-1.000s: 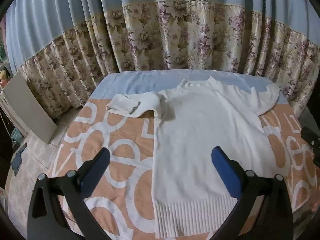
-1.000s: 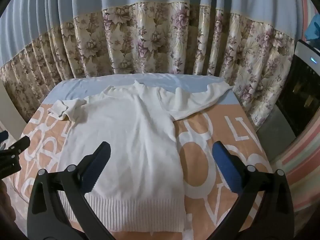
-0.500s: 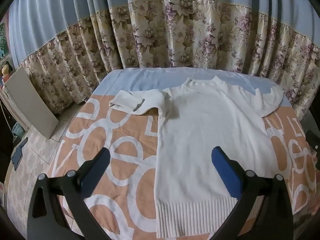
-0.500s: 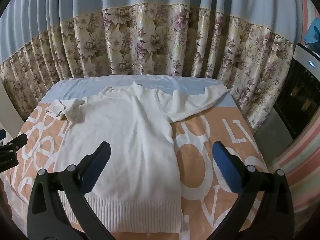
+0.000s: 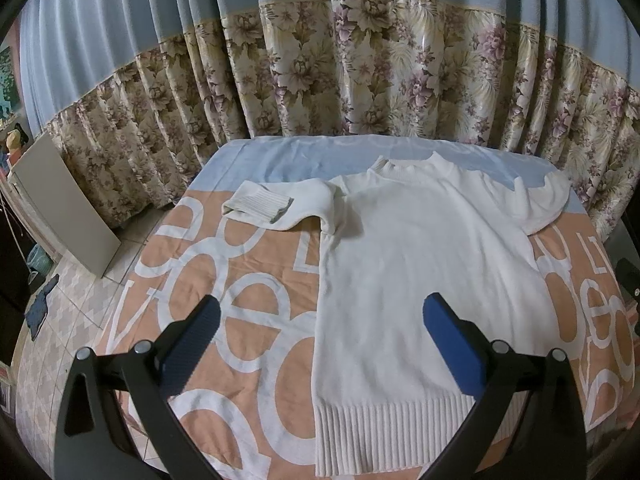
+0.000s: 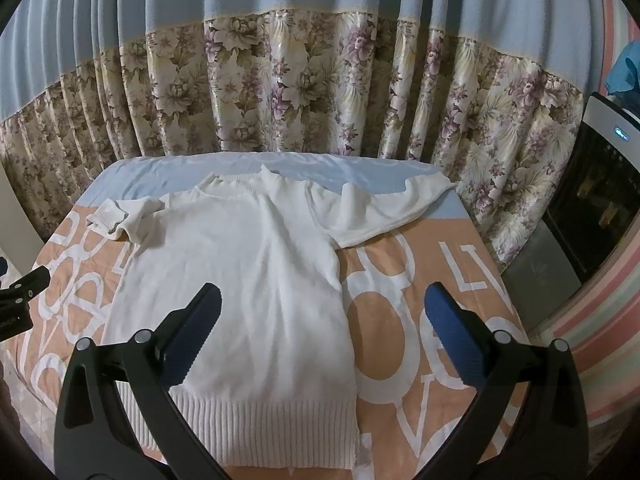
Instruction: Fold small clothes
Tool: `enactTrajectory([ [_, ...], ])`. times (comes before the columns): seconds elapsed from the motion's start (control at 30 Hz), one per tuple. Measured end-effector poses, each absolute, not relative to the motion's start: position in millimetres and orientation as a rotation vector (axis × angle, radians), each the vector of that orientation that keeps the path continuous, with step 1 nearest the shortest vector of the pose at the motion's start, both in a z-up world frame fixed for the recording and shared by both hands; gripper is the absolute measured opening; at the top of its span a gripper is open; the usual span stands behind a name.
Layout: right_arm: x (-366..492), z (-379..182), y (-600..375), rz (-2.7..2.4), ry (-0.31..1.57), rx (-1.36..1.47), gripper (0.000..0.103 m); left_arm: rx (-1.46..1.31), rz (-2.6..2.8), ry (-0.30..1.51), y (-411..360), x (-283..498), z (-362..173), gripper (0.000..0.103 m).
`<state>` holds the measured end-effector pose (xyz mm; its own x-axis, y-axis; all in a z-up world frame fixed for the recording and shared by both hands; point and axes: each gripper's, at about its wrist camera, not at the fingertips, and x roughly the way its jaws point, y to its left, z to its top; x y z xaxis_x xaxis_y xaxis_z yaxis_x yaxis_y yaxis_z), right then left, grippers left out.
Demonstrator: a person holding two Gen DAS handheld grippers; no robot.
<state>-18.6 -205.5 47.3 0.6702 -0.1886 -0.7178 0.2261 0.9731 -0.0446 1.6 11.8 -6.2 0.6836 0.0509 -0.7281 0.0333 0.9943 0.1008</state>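
Blue curtain [image 5: 120, 20] w/ floral lower band behind bed [image 5: 240, 280]; tiled floor [image 5: 72, 320] left; striped wall [image 6: 600, 320], dark appliance [image 6: 592, 200] right.

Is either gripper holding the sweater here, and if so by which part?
Nothing is held. The left gripper and right gripper are both open above the white sweater, which lies flat on the bed.

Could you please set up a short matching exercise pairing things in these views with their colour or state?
Things:
1. sweater
2. left gripper
3. curtain
4. bedspread

States:
A. orange with white letters
B. open, holding nothing
C. white, spread flat
D. floral below, plain blue above

Pairs: 1-C, 2-B, 3-D, 4-A
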Motion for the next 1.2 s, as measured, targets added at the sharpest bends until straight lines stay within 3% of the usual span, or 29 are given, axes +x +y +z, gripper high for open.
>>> enactTrajectory([
  [1.2, -18.5, 49.1, -203.7, -0.238, 0.800, 0.040, 0.100, 0.112, 0.020, 0.815, 16.3, 2.7, -4.0, 0.102],
])
